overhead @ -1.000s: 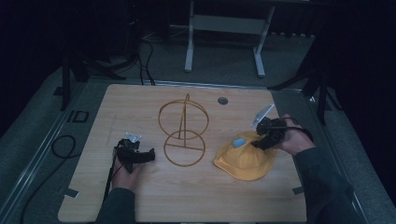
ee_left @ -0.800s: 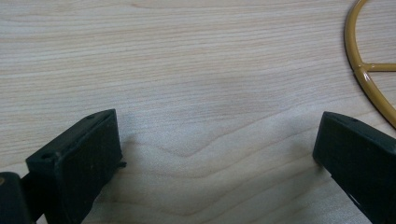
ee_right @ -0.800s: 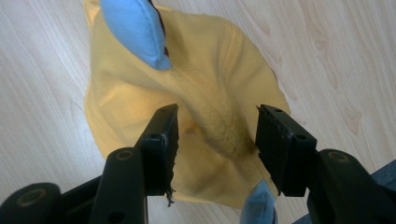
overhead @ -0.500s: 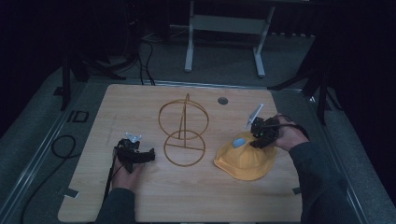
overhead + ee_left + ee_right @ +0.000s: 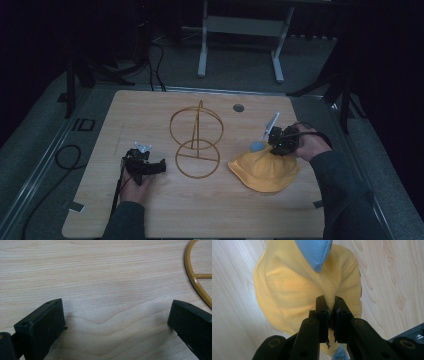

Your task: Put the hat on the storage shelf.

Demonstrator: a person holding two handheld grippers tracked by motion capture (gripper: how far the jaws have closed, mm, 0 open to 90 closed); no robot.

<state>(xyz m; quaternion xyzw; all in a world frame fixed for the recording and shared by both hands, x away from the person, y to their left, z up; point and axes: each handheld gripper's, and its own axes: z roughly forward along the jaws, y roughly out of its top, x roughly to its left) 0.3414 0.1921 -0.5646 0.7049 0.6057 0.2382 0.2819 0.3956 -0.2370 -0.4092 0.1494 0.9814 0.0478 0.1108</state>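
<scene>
Yellow fabric of a bucket hat (image 5: 264,170) is lying on the right part of the pale wooden surface (image 5: 150,210), with a fold of it pulled up between the jaws of the right gripper (image 5: 274,143). In the right gripper view those jaws have just been closing and are now pinching the yellow cloth of the hat (image 5: 307,287) tightly, with a blue patch of lining (image 5: 315,251) showing beyond the pinched fold. The person's right hand (image 5: 306,144) is holding this gripper at the hat's far edge. Just left of the hat, a gold wire stand (image 5: 196,140) is standing on the surface, its upright ring rising above a flat ring base. The left gripper (image 5: 159,167) is resting low on the surface, left of the stand, and its jaws are standing wide apart with nothing between them; the left gripper view is showing bare wood there and part of the stand's base ring (image 5: 193,277) nearby.
</scene>
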